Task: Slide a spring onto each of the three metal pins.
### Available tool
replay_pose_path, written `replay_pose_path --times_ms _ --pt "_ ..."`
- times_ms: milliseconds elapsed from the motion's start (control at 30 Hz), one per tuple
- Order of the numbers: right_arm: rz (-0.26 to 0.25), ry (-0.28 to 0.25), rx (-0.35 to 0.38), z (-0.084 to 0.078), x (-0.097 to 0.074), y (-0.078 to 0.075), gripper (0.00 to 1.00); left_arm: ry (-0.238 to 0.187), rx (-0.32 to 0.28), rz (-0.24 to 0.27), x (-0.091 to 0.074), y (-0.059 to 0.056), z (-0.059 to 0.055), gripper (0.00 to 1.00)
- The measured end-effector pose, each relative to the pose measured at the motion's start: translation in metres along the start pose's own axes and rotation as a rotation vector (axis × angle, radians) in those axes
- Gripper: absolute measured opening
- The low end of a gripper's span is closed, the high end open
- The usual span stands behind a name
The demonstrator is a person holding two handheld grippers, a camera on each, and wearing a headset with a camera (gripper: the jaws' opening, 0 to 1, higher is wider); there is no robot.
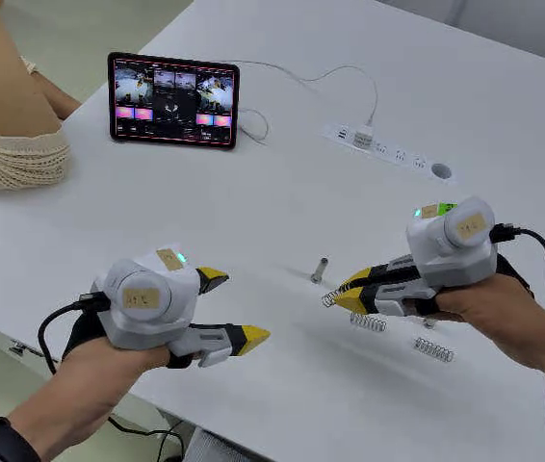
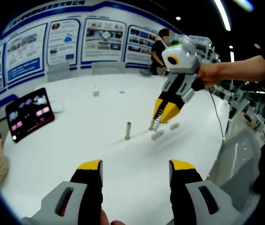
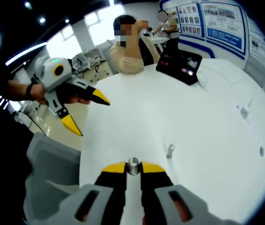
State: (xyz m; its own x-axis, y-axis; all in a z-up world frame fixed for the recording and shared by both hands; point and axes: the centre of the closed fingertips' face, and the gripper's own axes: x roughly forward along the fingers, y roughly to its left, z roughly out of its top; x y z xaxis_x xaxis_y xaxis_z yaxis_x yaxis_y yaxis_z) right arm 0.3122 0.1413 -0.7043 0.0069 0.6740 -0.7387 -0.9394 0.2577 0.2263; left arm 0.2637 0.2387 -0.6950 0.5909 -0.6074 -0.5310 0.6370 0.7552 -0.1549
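White tabletop [image 1: 301,144], one pin [image 1: 320,269] upright. Just beside it the right tool [image 1: 345,294] pinches a spring [image 1: 330,297], likely light and bendy, by one end. The left tool [image 1: 234,308] gapes empty.

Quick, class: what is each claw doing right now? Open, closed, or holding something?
Left claw: open, holding nothing.
Right claw: closed on a spring.

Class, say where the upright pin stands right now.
In the head view the pin stands near centre, just ahead of the right claw, which grips a spring.
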Motion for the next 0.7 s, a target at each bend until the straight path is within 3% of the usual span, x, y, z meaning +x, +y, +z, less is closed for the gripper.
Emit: replay_pose_path --times_ms 500,700 --pt "-0.049 0.067 -0.037 0.002 0.012 -0.032 0.12 -0.019 -0.051 0.032 0.009 0.019 0.001 0.66" --pt "-0.074 0.083 -0.044 0.004 0.013 -0.046 0.12 -0.023 -0.069 0.033 0.013 0.02 0.0 0.67"
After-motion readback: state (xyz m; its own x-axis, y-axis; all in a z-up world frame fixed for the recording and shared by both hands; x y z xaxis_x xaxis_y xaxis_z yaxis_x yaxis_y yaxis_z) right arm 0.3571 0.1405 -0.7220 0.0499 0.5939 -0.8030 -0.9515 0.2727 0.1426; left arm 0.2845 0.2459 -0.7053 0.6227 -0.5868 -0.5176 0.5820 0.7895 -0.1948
